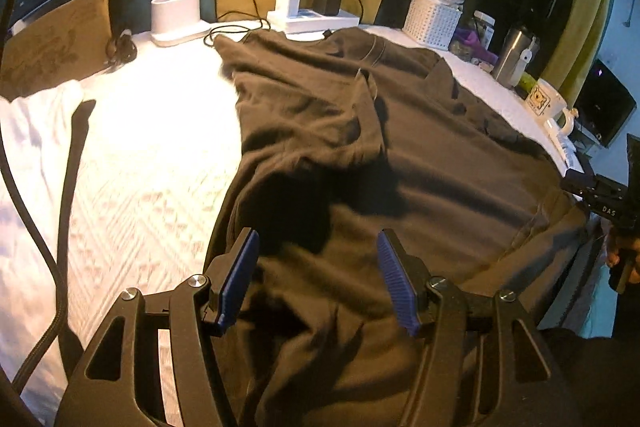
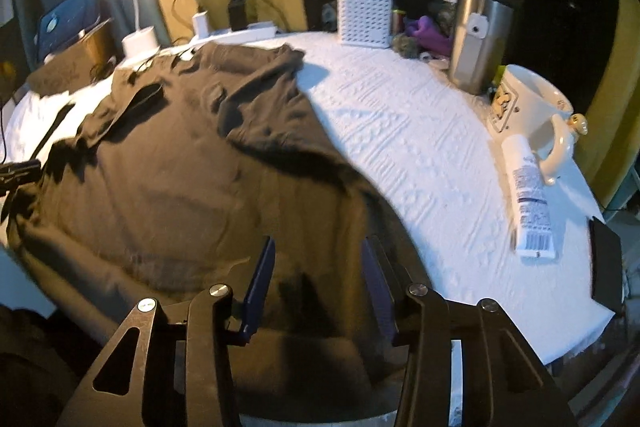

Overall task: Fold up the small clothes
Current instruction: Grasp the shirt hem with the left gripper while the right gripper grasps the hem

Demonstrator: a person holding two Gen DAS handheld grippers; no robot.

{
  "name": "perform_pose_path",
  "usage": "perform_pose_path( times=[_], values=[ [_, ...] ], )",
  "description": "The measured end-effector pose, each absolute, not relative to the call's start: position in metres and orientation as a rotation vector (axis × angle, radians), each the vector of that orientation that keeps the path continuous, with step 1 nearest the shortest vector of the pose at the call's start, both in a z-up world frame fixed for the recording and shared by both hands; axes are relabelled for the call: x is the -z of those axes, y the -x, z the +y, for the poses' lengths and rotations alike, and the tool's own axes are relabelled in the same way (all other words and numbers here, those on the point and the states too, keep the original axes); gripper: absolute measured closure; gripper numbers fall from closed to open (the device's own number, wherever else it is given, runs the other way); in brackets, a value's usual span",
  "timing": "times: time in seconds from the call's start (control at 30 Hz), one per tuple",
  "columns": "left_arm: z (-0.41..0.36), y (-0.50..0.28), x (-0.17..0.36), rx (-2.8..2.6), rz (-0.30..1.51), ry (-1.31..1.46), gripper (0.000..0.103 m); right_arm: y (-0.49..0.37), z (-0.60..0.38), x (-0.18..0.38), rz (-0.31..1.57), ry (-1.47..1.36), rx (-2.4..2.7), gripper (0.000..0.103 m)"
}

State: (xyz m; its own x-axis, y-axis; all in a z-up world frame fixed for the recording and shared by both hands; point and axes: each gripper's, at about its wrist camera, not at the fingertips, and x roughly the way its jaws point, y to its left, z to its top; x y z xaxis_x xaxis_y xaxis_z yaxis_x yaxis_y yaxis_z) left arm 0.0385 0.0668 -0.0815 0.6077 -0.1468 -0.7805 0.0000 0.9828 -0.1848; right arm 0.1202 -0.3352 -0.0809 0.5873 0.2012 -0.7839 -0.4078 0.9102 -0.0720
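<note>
A dark brown T-shirt (image 1: 400,147) lies spread on a white quilted table cover (image 1: 152,155), collar at the far side and its near hem hanging over the front edge. One sleeve is folded in over the body. My left gripper (image 1: 318,247) is open and empty just above the shirt's near left part. In the right wrist view the same shirt (image 2: 180,163) fills the left half. My right gripper (image 2: 318,255) is open and empty above the shirt's near right hem. The right gripper's body shows at the far right of the left wrist view (image 1: 612,203).
At the back stand a white lamp base (image 1: 176,15), a power strip with chargers (image 1: 308,15), a white basket (image 2: 364,15), a steel tumbler (image 2: 478,39) and a cream mug (image 2: 532,107). A white tube (image 2: 528,195) and a dark phone (image 2: 606,259) lie at the right edge. A cardboard box (image 1: 56,39) is at the left.
</note>
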Motion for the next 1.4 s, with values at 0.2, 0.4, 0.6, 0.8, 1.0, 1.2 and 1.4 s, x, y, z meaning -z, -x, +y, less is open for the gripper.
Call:
perform_pose_path(
  times=[0.2,0.4,0.6,0.8,1.0,1.2,1.4],
  values=[
    [0.066,-0.021,0.088,0.085,0.924,0.168,0.042,-0.114,-0.324,0.092,0.923,0.238,-0.440,0.056],
    [0.053,-0.003,0.101,0.102,0.939,0.110,0.046,-0.101,-0.315,0.106,0.924,0.290,-0.438,0.064],
    [0.049,0.017,0.097,0.104,0.938,0.073,0.082,-0.083,-0.313,0.099,0.897,0.326,-0.436,0.091],
    [0.041,0.042,0.077,0.188,0.924,0.094,0.086,-0.064,-0.325,0.075,0.835,0.303,-0.421,0.092],
    [0.035,0.061,0.080,0.260,1.016,0.095,0.085,-0.052,-0.338,0.047,0.738,0.258,-0.383,0.093],
    [0.043,0.074,0.061,0.279,0.987,0.131,0.083,-0.051,-0.348,0.037,0.688,0.203,-0.362,0.093],
    [0.060,0.069,0.039,0.269,0.902,0.197,0.065,-0.052,-0.353,0.025,0.639,0.176,-0.354,0.093]
  ],
)
